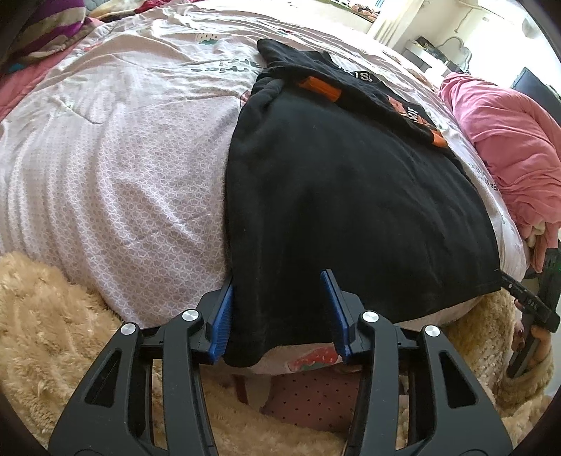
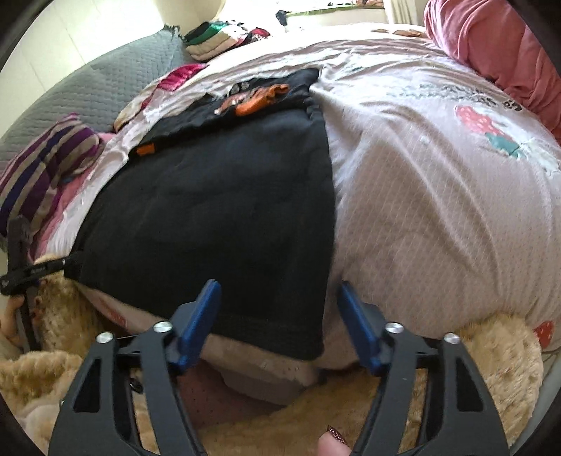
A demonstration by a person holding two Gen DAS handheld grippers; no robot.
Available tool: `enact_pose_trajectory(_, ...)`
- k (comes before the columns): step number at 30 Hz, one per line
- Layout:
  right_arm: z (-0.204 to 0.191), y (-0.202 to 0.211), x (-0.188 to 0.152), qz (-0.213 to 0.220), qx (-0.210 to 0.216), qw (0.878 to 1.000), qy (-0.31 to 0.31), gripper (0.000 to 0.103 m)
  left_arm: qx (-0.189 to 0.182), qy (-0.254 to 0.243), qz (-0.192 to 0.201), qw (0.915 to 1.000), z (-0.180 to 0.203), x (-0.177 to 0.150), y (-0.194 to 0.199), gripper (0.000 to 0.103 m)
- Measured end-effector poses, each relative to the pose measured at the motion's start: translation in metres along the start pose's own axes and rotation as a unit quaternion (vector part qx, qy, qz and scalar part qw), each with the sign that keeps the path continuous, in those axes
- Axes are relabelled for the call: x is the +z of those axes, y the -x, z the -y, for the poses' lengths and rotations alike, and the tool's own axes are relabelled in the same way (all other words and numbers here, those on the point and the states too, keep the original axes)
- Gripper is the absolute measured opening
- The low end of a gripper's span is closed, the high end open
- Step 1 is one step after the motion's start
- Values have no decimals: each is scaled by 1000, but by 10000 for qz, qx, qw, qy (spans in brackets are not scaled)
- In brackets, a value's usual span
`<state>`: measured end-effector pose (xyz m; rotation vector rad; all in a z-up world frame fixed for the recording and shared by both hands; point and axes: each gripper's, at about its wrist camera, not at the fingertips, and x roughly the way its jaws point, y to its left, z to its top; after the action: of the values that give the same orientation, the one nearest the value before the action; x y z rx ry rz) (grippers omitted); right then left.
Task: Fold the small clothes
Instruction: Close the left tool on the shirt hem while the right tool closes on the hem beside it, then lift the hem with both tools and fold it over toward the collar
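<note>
A black garment [image 1: 333,193] [image 2: 217,210] with orange prints at its far end lies flat on the pale pink bed cover [image 1: 122,158] [image 2: 438,193], its near hem hanging over the bed's edge. In the left wrist view my left gripper [image 1: 278,277] straddles the near left corner of the hem; the blue pads stand apart, with slack cloth between them. In the right wrist view my right gripper [image 2: 279,285] straddles the near right corner the same way, pads apart. Each gripper also shows at the other view's edge, the right gripper [image 1: 526,298] and the left gripper [image 2: 31,270].
A crumpled pink blanket [image 1: 508,140] [image 2: 491,42] lies on the right side of the bed. A striped pillow [image 1: 45,28] [image 2: 45,165] sits at the left, before a grey quilted headboard [image 2: 87,80]. Fluffy beige fabric [image 1: 45,333] [image 2: 498,357] fills the foreground below the bed's edge.
</note>
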<state>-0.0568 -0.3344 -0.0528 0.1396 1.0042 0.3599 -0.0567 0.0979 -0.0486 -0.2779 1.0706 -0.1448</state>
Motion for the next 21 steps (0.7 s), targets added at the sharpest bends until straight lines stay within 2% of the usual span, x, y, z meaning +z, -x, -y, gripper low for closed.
enact_pose_trajectory(1, 0, -1, -2, -53, 4, 10000, 19, 51, -18, 4, -1, 10000, 0, 0, 0, 39)
enact_pose_trajectory(3, -1, -2, -5, -123, -54, 9999, 61, 36, -36, 6, -12, 10000, 0, 0, -1, 41)
enact_pose_trajectory(4, -2, -1, -6, -118, -104, 9998, 80, 32, -49, 12, -18, 10000, 0, 0, -1, 42)
enact_pose_trajectory(6, 0, 1, -6, -91, -127, 9998, 88, 15, -68, 34, -21, 10000, -1, -1, -1, 42)
enact_pose_trajectory(8, 1, 8, -5, -31, -19, 9999, 101, 10, -96, 66, -26, 9999, -2, -1, -2, 43)
enact_pose_trajectory(11, -6, 23, 1, 203, 166, 9994, 247, 9, -152, 115, -30, 9998, -4, 0, -2, 43)
enact_pose_trajectory(17, -8, 53, 25, 823, 619, 9946, 150, 9, -371, 337, -62, 9987, -13, -2, 2, 43)
enact_pose_trajectory(20, -7, 65, 40, 1114, 783, 9906, 126, 9, -437, 388, -81, 9983, -15, -4, 5, 40)
enact_pose_trajectory(21, -6, 67, 44, 1166, 797, 9899, 129, 9, -437, 392, -93, 9982, -15, -5, 5, 36)
